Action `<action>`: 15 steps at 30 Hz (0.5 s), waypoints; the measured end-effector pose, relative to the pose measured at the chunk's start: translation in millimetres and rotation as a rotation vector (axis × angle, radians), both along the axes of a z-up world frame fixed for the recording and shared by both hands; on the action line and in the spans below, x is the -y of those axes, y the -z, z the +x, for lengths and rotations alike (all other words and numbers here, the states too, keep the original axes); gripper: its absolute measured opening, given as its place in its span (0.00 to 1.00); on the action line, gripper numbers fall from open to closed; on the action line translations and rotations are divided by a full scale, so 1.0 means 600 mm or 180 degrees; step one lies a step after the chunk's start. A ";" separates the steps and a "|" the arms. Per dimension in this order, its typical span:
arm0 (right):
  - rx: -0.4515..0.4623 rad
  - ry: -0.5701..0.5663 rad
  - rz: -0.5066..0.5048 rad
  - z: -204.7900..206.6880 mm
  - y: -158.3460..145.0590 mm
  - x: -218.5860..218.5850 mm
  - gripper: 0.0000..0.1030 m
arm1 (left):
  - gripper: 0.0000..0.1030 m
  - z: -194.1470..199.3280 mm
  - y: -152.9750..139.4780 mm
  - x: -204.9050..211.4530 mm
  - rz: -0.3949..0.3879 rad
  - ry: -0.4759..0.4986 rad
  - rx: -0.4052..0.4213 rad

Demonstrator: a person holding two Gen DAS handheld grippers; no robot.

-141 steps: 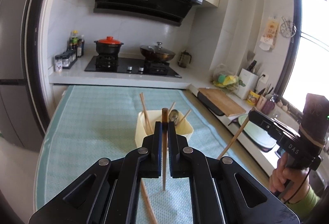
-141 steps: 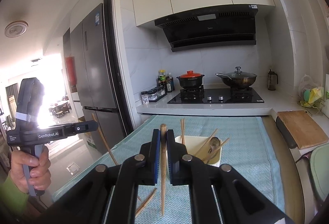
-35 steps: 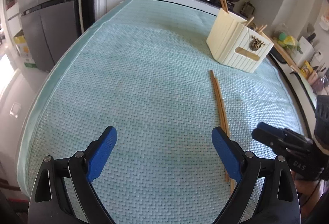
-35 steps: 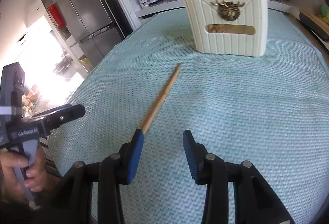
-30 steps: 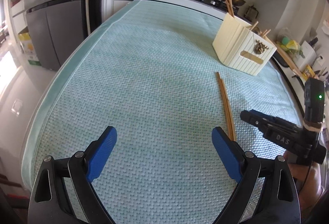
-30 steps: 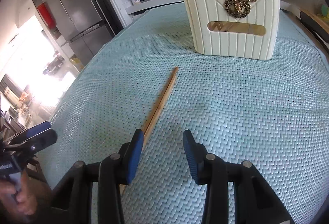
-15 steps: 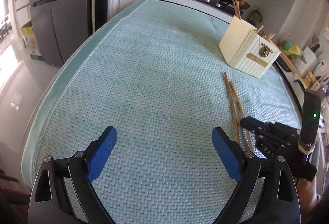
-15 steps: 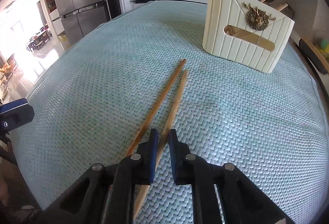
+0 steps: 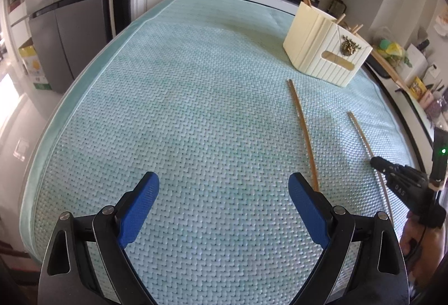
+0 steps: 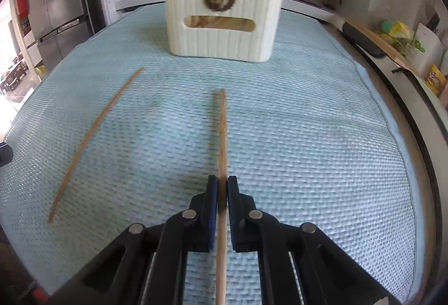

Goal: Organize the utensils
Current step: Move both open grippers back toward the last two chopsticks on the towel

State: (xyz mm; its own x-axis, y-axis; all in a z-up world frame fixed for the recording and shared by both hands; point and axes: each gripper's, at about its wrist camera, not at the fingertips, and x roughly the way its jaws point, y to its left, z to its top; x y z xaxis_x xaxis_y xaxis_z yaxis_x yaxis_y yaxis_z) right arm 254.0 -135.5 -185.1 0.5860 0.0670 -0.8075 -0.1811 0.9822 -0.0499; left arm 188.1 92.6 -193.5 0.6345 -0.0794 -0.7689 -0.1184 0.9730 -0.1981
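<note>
Right tool (image 10: 222, 190) grips chopstick (image 10: 222, 137); open cloth (image 10: 308, 123) apparently all round.

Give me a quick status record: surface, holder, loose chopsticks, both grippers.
surface: teal woven mat over the table
holder: cream utensil holder with a deer emblem, upright on the mat, chopsticks standing in it
held chopstick: wooden chopstick between the pads of the right gripper, tip towards the holder
loose chopstick: second chopstick flat on the mat, apart from the held one
left gripper: left gripper open, nothing between its jaws, above bare mat
right gripper: shut on the chopstick
</note>
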 end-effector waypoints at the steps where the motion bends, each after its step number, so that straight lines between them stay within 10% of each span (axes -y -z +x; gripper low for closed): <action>1: -0.0012 0.0028 0.0033 -0.004 -0.002 0.014 0.10 | 0.91 0.001 0.000 0.004 0.0015 0.0034 -0.0002; 3: 0.0004 0.0021 0.0131 -0.008 -0.005 0.032 0.10 | 0.91 0.004 -0.001 0.015 0.0055 0.0094 -0.0003; 7: 0.0157 -0.0012 0.0250 -0.031 -0.022 0.053 0.43 | 0.91 0.011 -0.002 0.034 0.0125 0.0189 -0.0027; 15: 0.0204 -0.0234 0.0143 -0.047 -0.030 0.023 0.44 | 0.91 0.014 -0.005 0.064 0.0176 0.0347 -0.0033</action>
State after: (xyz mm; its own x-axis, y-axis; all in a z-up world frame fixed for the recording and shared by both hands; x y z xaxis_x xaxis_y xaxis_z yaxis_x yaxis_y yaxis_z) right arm 225.9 -149.2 -166.9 0.6285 0.1472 -0.7638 -0.2508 0.9678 -0.0198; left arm 196.5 54.1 -190.5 0.6164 -0.1046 -0.7804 -0.0131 0.9896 -0.1430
